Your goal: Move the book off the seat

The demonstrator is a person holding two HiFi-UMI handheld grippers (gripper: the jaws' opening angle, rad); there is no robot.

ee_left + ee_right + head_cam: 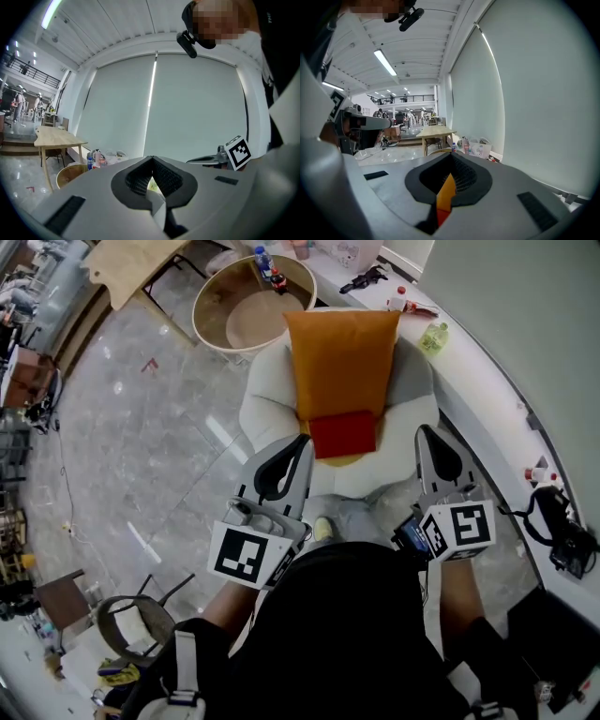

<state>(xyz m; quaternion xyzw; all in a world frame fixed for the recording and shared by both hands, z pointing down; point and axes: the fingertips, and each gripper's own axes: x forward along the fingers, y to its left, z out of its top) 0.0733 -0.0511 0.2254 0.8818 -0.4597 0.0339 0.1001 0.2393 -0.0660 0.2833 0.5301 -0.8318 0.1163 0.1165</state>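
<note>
**A:** How far had you got with the flat red book (343, 433)?

**B:** Nowhere yet. It lay on the seat of the white padded armchair (267, 404), at the foot of the orange cushion (343, 357). Your left gripper (304, 441) and right gripper (424, 431) flanked it, both with jaws together and holding nothing.

**A:** Any room to move?

**B:** The curved white counter (487, 381) crowded your right, while the grey floor (141, 427) on your left lay open.

Open lab hall; wooden worktable (435, 131), mezzanine (401, 98)

White padded seat (267, 404) dead ahead, orange cushion (342, 352) lying down its middle, red book (343, 434) at the cushion's near end.
</note>
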